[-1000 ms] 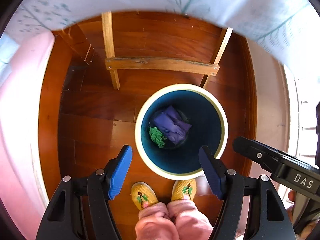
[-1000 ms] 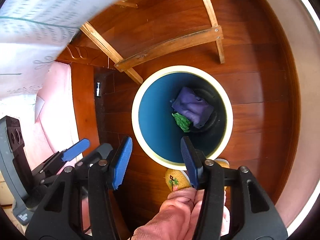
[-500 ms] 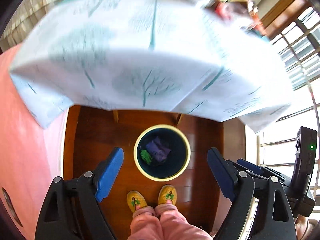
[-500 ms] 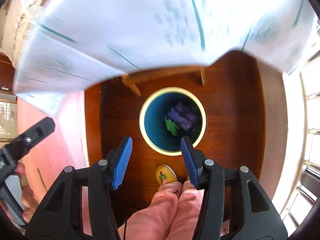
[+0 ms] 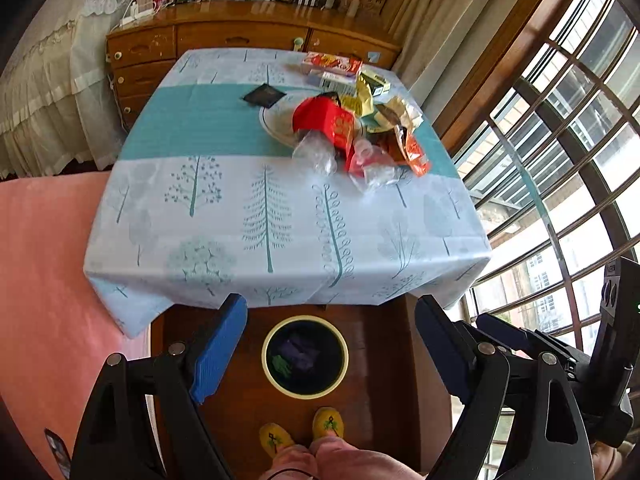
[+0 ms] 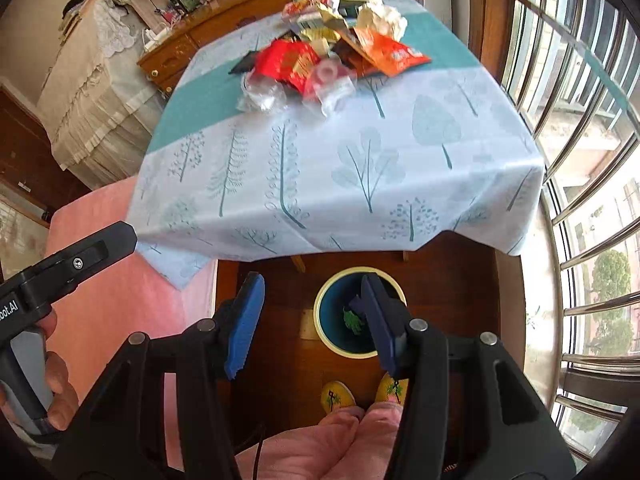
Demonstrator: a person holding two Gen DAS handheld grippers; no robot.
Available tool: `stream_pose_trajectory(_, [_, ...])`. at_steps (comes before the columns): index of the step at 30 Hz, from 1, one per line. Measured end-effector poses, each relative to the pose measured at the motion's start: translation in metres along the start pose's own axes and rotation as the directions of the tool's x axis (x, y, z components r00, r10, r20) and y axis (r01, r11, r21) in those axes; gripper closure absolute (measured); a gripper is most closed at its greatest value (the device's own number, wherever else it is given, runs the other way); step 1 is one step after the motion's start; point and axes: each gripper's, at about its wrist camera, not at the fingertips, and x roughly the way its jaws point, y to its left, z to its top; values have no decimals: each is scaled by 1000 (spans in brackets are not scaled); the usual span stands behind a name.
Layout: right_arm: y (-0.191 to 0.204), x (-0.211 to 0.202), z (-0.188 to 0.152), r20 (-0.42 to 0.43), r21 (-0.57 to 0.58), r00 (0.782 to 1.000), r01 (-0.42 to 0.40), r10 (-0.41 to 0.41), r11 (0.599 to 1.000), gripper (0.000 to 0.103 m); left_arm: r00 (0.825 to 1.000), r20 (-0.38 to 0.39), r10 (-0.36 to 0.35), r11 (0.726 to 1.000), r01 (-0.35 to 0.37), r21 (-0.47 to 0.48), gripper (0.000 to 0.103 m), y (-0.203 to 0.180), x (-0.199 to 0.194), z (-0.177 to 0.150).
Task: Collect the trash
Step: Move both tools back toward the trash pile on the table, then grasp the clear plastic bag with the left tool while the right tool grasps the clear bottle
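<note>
A heap of trash [image 5: 352, 120] lies at the far right of the tree-print tablecloth [image 5: 240, 208]: a red box [image 5: 324, 120], clear plastic [image 5: 316, 152] and orange and gold wrappers. The right wrist view shows the same heap [image 6: 320, 52]. On the floor under the table's near edge stands a cream-rimmed blue bin [image 5: 345, 354] holding a purple wad [image 5: 300, 354] and a green scrap [image 5: 281, 364]. My left gripper [image 5: 331, 304] hangs high over the bin, open wide and empty. My right gripper [image 6: 311, 280] is open about halfway, empty, above the bin [image 6: 318, 312].
A pink-covered seat [image 5: 44, 280] is on the left and a barred window [image 5: 560, 160] on the right. A wooden dresser [image 5: 240, 36] stands behind the table. A plate [image 5: 276, 124] and a dark packet [image 5: 264, 95] sit by the heap. Yellow slippers [image 5: 328, 424] stand near the bin.
Both grippers have risen from just over the bin to above table height, so the tabletop and its trash came into view. The left jaws spread wider. The right jaws kept their gap.
</note>
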Motion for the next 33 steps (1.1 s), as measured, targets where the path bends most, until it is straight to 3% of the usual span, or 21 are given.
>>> stream_pose_trajectory(6, [23, -44, 26, 107, -14, 994, 10, -8, 1000, 55, 999, 33, -11, 999, 9, 48, 16, 1, -35, 33])
stream_pose_trajectory(8, [29, -54, 34, 138, -21, 990, 11, -8, 1000, 55, 999, 31, 22, 998, -24, 63, 16, 0, -39, 42])
stream_pose_trajectory(11, [36, -63, 46, 161, -32, 987, 6, 0, 999, 55, 997, 53, 57, 997, -60, 48, 16, 6, -42, 55])
stream_pose_trajectory(15, [37, -58, 63, 153, -44, 988, -15, 22, 999, 55, 998, 7, 57, 998, -57, 13, 16, 14, -27, 72])
stream_pose_trajectory(22, [14, 0, 109, 68, -65, 996, -51, 55, 997, 56, 995, -53, 82, 996, -84, -34, 16, 16, 30, 104])
stream_pose_trajectory(26, [-11, 49, 147, -11, -82, 996, -90, 90, 993, 56, 988, -101, 120, 990, -126, -58, 24, 6, 75, 126])
stream_pose_trajectory(33, [-57, 135, 211, -166, -82, 975, -161, 146, 983, 56, 965, -210, 156, 977, -182, -113, 27, -7, 160, 165])
